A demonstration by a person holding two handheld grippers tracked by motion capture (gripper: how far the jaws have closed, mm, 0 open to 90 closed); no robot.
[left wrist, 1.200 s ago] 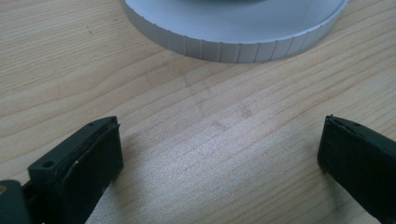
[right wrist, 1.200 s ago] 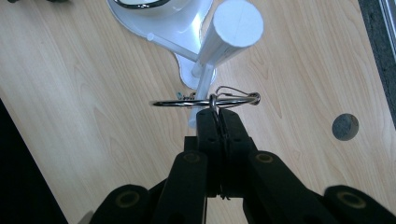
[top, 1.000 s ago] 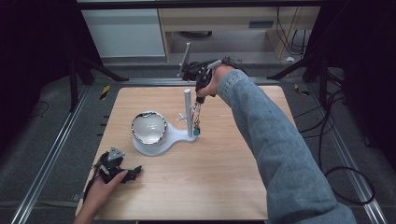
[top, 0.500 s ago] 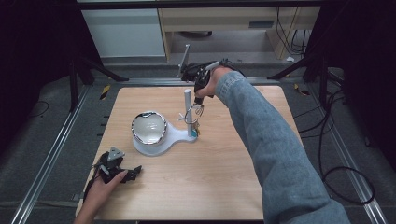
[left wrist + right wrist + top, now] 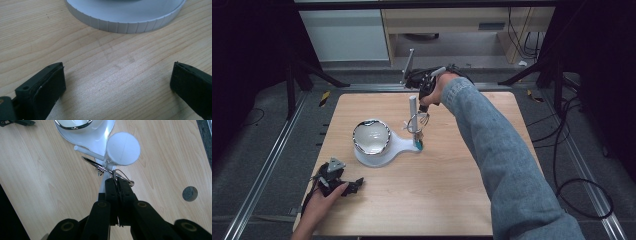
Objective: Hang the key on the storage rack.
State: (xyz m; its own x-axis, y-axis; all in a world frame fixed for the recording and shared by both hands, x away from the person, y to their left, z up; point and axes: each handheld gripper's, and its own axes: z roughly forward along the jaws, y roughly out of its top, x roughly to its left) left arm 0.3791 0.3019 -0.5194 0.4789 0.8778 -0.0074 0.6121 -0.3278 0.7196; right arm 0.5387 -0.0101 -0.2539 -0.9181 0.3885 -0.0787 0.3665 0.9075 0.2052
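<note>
Up by the white stand's post [image 5: 412, 112], the right hand-held gripper [image 5: 117, 185] pinches a key ring [image 5: 122, 177] whose keys [image 5: 419, 143] dangle straight down beside the post, while the left hand-held gripper [image 5: 117, 80] rests spread on the desk [image 5: 437, 195].

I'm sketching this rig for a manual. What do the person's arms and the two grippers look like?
The right arm wears a blue denim sleeve. The left hand shows with no sleeve in sight. Both grippers are black: the left gripper has two thick jaws with flat dark pads and, in the high view, a grey three-cornered plate on top. The right gripper has long, narrow black jaws with round brass-coloured fittings.
</note>
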